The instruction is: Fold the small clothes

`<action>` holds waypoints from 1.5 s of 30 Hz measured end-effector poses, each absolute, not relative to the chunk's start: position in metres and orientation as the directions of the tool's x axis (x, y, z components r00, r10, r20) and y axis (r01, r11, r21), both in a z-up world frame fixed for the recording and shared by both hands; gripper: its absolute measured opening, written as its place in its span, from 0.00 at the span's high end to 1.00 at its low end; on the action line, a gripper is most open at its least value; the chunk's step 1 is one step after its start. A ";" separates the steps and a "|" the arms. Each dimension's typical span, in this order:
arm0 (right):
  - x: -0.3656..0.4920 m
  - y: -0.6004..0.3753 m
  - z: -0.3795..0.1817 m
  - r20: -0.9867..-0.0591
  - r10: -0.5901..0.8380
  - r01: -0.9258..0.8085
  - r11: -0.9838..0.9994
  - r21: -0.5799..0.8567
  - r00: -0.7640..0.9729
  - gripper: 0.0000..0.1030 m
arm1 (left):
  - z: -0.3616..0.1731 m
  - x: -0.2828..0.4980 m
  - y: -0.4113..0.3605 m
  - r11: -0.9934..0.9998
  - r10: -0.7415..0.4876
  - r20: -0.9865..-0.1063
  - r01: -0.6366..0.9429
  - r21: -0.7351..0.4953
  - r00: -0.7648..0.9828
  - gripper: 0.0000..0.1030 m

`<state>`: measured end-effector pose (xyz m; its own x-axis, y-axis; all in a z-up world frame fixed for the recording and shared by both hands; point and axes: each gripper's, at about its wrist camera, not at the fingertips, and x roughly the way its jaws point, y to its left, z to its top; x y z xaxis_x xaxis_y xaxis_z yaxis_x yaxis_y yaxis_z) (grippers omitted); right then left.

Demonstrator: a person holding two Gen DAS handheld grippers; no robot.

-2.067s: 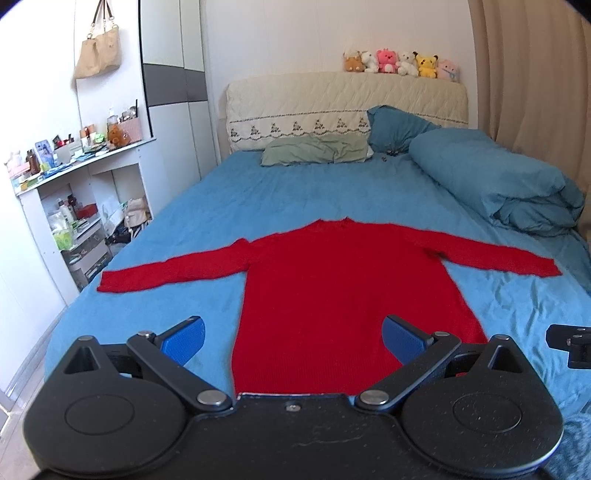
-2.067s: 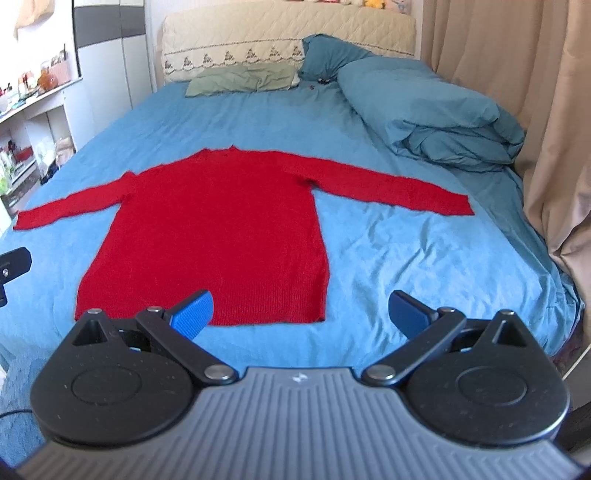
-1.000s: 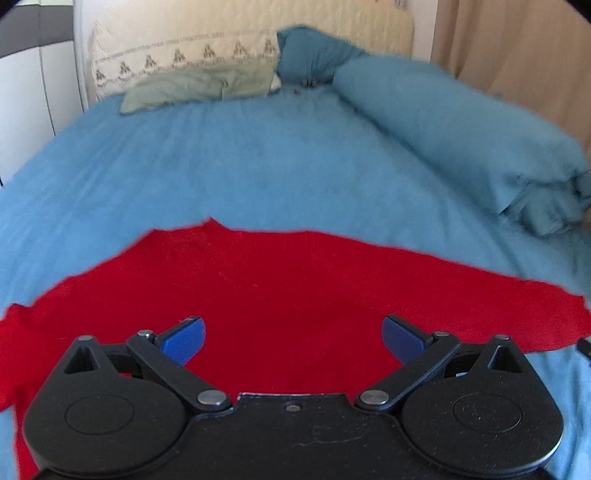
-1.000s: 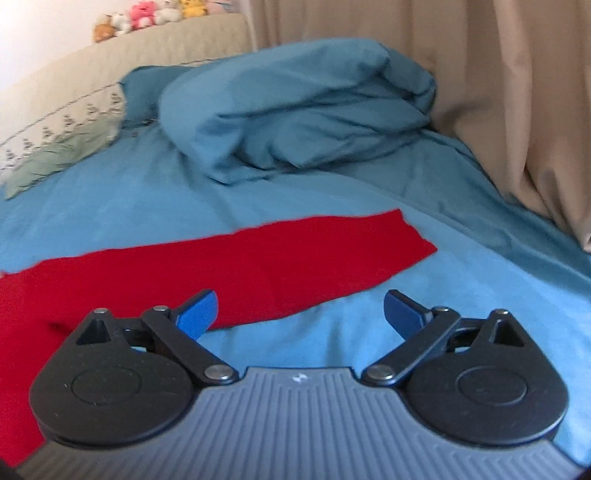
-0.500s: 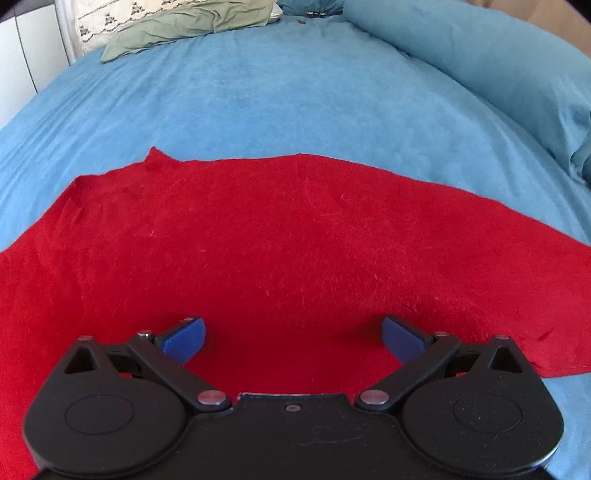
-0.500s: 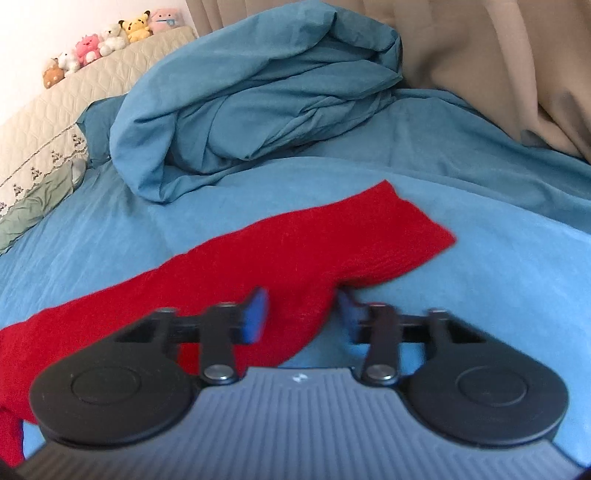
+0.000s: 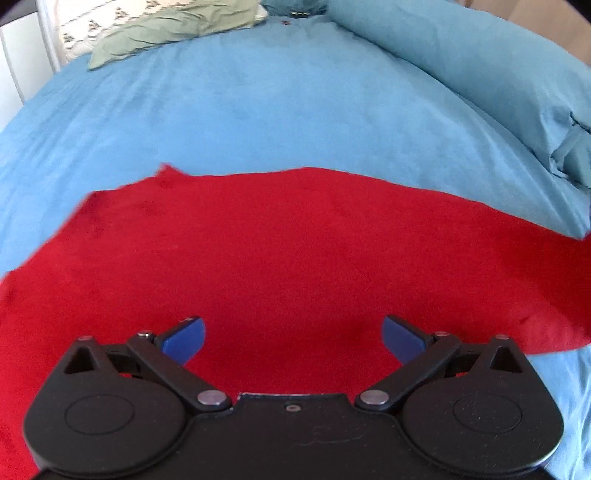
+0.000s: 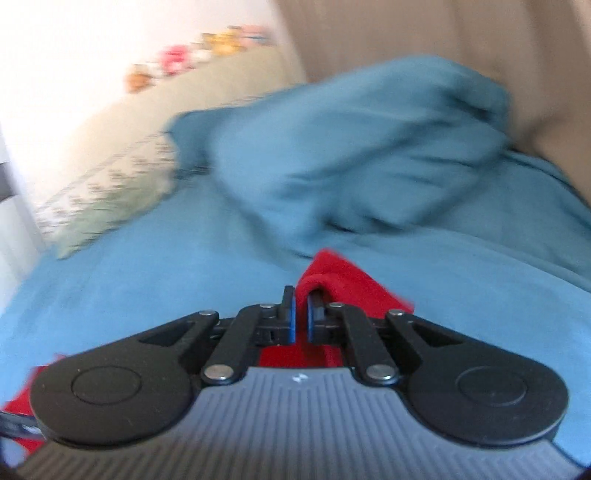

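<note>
Red sweater [image 7: 295, 251]: spread flat on the bed, filling the near half of the left wrist view; its collar edge runs across the middle of that view and 1 sleeve runs off to the right.
Bed [image 7: 258, 110]: covered by a blue sheet, bare beyond the sweater's far edge.
Left gripper [image 7: 291, 336]: hovers over the sweater's body, angled down at it; its 2 blue fingers [image 7: 183, 339] stand wide apart with only flat red knit showing between them, and nothing is held.
Right gripper [image 8: 300, 314]: its 2 fingers have just closed to a narrow gap and pinch a fold of the red sleeve end [image 8: 340, 280], which bunches up over the tips and drapes off to the right.
Sleeve position: the gripped end sits raised off the blue sheet [image 8: 147, 277], while more red cloth shows under the gripper body at the near left.
Folded duvet [image 8: 351, 147]: a blue heap on the far right of the bed, beyond the held sleeve; blurred.
Green pillow [image 7: 173, 26]: at the far left, against the headboard.
Plush toys [image 8: 192, 55]: a blurred row atop the headboard.
Curtain [image 8: 461, 44]: beige, at the far right.
</note>
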<state>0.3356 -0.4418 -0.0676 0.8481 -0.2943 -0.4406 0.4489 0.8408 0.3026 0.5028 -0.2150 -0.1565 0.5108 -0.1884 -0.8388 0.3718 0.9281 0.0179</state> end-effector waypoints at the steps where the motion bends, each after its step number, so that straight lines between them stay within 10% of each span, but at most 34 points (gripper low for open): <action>1: 0.347 -0.425 -0.060 -0.424 -0.257 0.404 0.861 0.307 0.869 0.80 | -0.151 0.502 -0.208 0.931 -0.167 -0.832 0.362 0.043 0.529 0.00; 10: 0.442 -0.221 -0.095 -0.474 0.206 -0.075 0.957 0.281 0.856 0.80 | -0.122 0.492 -0.078 0.962 0.002 -0.757 0.207 0.181 0.653 0.00; 18: 0.437 -0.163 -0.177 -0.588 0.249 -0.150 0.966 0.212 0.770 0.77 | -0.136 0.486 0.011 0.995 -0.064 -0.774 0.100 -0.001 0.630 0.00; 21: 0.428 -0.165 -0.170 -0.582 0.268 -0.180 0.962 0.205 0.768 0.49 | -0.132 0.487 0.004 0.994 -0.083 -0.767 0.107 -0.018 0.637 0.00; 23: 0.411 -0.173 -0.161 -0.555 0.238 -0.187 0.971 0.147 0.797 0.12 | -0.125 0.489 -0.005 0.991 -0.107 -0.757 0.135 -0.025 0.645 0.00; 31: 0.351 -0.227 -0.146 -0.564 0.093 -0.096 0.995 0.024 0.821 0.02 | -0.115 0.476 -0.107 0.915 -0.240 -0.742 0.402 0.044 0.626 0.00; 38: 0.325 -0.250 -0.170 -0.609 0.102 -0.047 0.993 0.106 0.786 0.02 | -0.162 0.496 -0.152 0.887 -0.314 -0.792 0.458 -0.048 0.524 0.46; 45: 0.326 -0.252 -0.171 -0.599 0.095 -0.021 0.991 0.129 0.795 0.02 | -0.172 0.506 -0.110 0.935 -0.327 -0.745 0.311 -0.168 0.581 0.61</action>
<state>0.3256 -0.2523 -0.1708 0.7953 0.0948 -0.5988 -0.0209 0.9914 0.1292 0.5063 -0.1105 -0.1717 0.5810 -0.3272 -0.7452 0.3113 0.9353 -0.1680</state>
